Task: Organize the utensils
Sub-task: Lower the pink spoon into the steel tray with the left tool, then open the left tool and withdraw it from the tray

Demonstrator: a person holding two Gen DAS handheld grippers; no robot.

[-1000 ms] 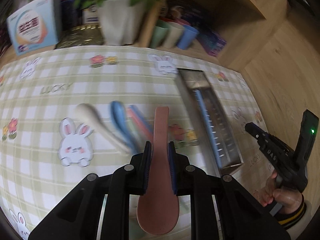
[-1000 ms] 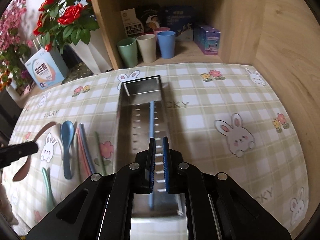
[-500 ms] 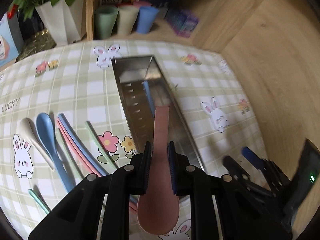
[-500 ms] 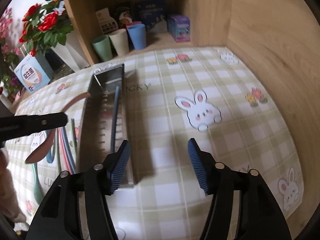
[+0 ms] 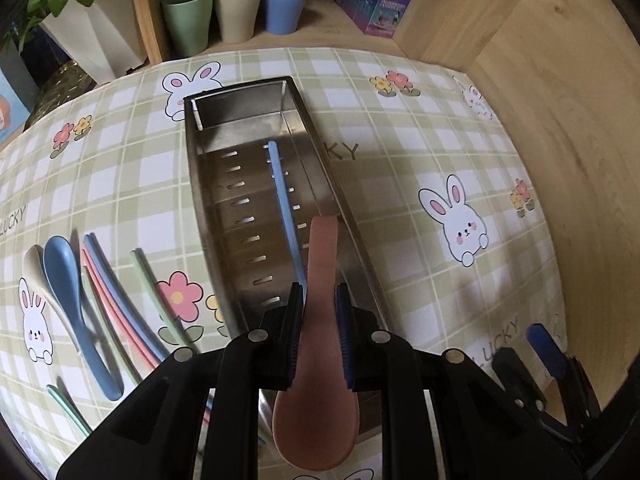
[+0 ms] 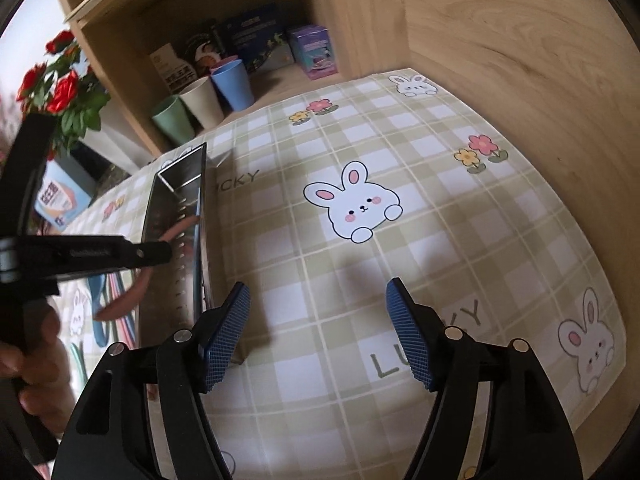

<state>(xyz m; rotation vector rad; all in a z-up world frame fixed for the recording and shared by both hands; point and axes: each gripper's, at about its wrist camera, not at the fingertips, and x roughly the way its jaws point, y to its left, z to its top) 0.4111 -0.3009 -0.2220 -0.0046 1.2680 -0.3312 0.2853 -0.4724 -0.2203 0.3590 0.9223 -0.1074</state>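
Left gripper (image 5: 318, 304), pinching one pink spoon (image 5: 320, 344), now above tray (image 5: 200, 184); right gripper (image 6: 318, 332) newly spread.

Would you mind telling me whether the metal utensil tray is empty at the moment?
Not empty: the metal utensil tray has one blue chopstick lying lengthwise on its slotted floor. The pink spoon is held above it.

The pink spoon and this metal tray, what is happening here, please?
A person is sorting utensils with two handheld grippers. The left gripper is shut on the pink spoon and holds it over the metal tray, where one blue chopstick already lies. The right gripper has just been opening and is empty, beside the tray. Other spoons and chopsticks wait on the cloth.
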